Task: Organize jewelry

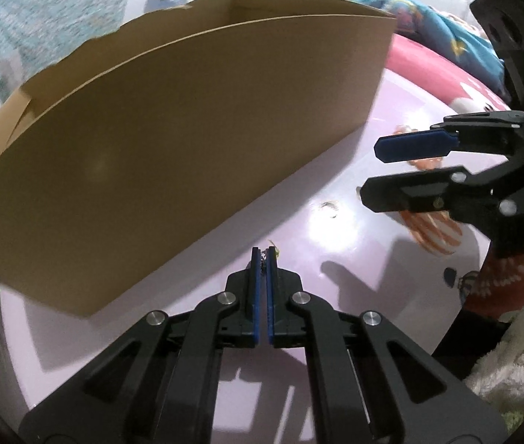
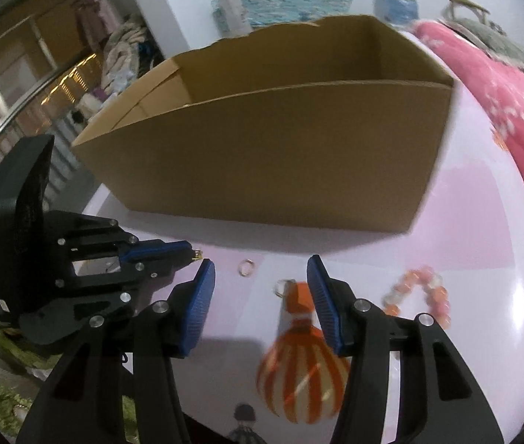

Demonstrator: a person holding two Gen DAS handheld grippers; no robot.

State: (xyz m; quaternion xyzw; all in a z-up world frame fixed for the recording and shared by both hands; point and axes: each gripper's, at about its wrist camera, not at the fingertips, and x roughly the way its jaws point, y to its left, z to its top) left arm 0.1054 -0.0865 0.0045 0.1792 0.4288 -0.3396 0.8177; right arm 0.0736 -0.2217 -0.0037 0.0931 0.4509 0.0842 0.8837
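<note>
Just in front of the cardboard box [image 2: 262,155], the left gripper [image 1: 263,255] is pinched nearly closed on a small gold jewelry piece [image 2: 196,255], its chain barely visible between the pads. Right of it, the right gripper [image 2: 262,281] hangs wide apart, holding nothing. Only the right wrist view shows the gold ring [image 2: 246,267] near the box front and the pink bead bracelet [image 2: 422,294] farther right.
</note>
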